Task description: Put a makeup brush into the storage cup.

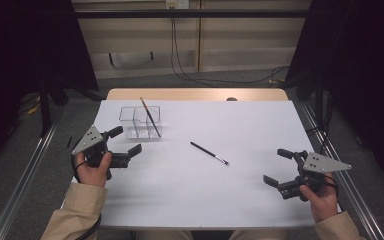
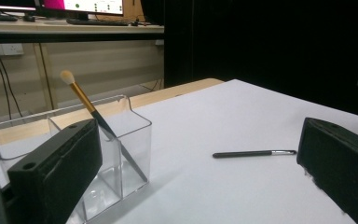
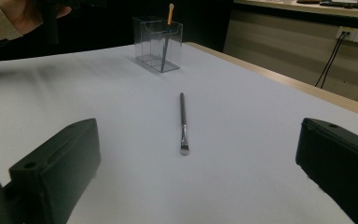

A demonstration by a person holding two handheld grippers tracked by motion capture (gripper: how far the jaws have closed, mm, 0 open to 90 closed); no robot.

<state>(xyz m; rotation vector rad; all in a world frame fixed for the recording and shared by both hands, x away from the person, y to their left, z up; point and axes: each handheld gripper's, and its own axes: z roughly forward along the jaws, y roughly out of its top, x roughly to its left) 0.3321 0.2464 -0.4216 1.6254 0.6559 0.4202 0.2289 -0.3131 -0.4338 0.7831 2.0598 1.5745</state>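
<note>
A thin black brush [image 1: 209,152] lies flat near the middle of the white table [image 1: 240,125], its metal-collared tip pointing toward four o'clock. At about ten o'clock from it stands a clear divided holder [image 1: 141,122], with a gold-handled brush [image 1: 150,116] leaning in its right compartment, pale bristles up. The left gripper [image 1: 128,141] hovers at nine o'clock from the black brush, just beside the holder, jaws spread wide and empty. The right gripper [image 1: 278,166] sits at four o'clock, well apart from the brush, its jaws likewise parted with nothing between them.
</note>
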